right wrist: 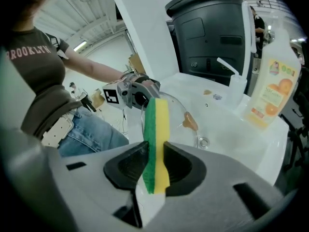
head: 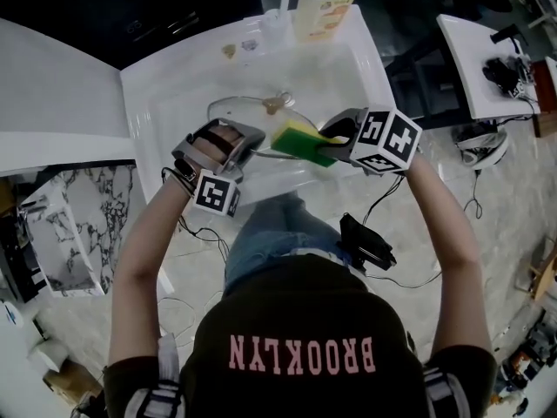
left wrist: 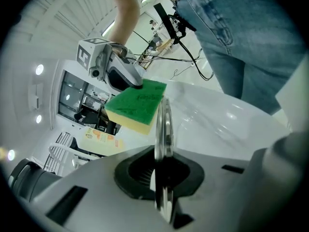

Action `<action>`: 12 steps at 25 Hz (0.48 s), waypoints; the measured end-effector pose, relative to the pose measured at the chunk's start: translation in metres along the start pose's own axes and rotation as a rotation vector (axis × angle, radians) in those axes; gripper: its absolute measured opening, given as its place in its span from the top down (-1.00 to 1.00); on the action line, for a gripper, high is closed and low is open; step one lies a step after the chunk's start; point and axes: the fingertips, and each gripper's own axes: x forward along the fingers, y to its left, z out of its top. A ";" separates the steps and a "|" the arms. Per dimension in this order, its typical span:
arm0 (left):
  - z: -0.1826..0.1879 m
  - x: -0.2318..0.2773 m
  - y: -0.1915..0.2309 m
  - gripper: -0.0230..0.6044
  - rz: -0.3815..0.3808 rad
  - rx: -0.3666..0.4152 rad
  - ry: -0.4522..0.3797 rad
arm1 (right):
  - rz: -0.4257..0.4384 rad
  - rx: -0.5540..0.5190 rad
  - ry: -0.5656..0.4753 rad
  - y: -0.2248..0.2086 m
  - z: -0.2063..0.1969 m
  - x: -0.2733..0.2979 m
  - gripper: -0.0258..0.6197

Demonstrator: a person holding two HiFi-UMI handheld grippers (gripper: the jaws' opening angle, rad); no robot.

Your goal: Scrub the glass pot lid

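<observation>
1. The glass pot lid [head: 254,116] stands on edge over the white sink [head: 157,103], in the upper middle of the head view. The left gripper [head: 254,149] has its jaws clamped on the lid's rim.
2. The right gripper [head: 338,134] pinches a green-and-yellow sponge [head: 305,143] just beside the lid. Whether the two touch cannot be told.
3. Both forearms reach up from the lower frame, and the grippers point toward each other at centre.
4. The clear glass is faint against the basin, and the person's torso hides the sink's near edge.

White counter [head: 52,85], marbled floor [head: 509,203], black bin [right wrist: 207,28]
</observation>
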 end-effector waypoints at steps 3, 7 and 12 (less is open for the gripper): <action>-0.004 -0.001 -0.007 0.88 -0.018 0.029 -0.006 | 0.017 -0.029 0.074 0.002 -0.001 0.012 0.64; -0.005 -0.002 -0.005 0.88 -0.017 0.007 -0.039 | 0.033 -0.034 0.143 0.001 -0.006 0.020 0.65; -0.008 -0.004 -0.004 0.87 -0.063 0.013 -0.076 | 0.061 0.023 0.146 -0.005 -0.013 0.028 0.65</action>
